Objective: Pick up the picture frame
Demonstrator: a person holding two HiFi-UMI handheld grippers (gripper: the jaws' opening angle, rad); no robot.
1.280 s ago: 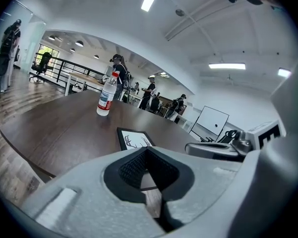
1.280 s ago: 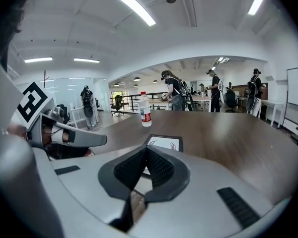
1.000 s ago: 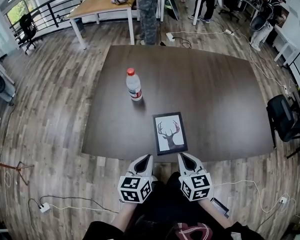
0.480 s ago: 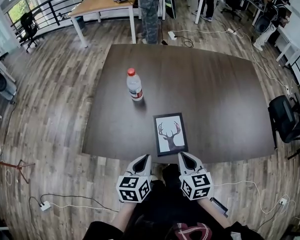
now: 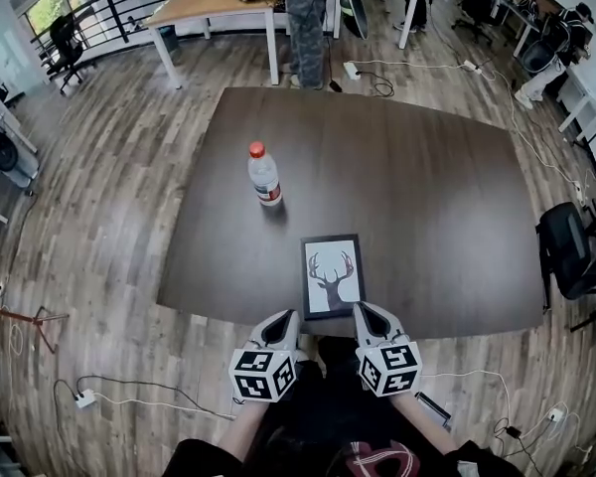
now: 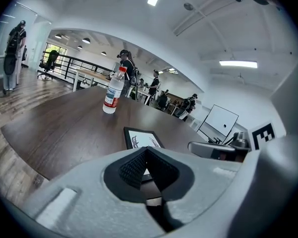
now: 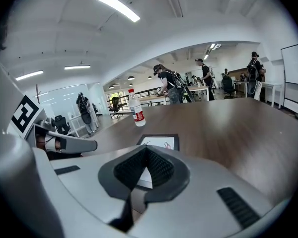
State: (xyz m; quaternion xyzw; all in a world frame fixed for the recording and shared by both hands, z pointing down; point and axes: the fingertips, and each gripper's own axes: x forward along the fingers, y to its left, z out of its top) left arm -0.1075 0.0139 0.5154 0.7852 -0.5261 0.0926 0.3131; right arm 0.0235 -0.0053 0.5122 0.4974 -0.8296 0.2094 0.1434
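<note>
A black picture frame (image 5: 332, 275) with a deer print lies flat near the front edge of the dark brown table (image 5: 427, 197). It also shows ahead of the jaws in the left gripper view (image 6: 140, 138) and in the right gripper view (image 7: 159, 144). My left gripper (image 5: 286, 318) is shut and empty, just short of the table edge, to the frame's lower left. My right gripper (image 5: 365, 312) is shut and empty too, at the frame's near right corner, not touching it.
A clear water bottle (image 5: 264, 175) with a red cap stands upright on the table, beyond and left of the frame. Black office chairs (image 5: 574, 256) stand right of the table. People and light wooden desks (image 5: 214, 3) are at the far end. Cables lie on the floor.
The whole view has shifted a little, and both grippers now sit slightly closer to the frame's near edge. The frame and bottle have not moved on the table.
</note>
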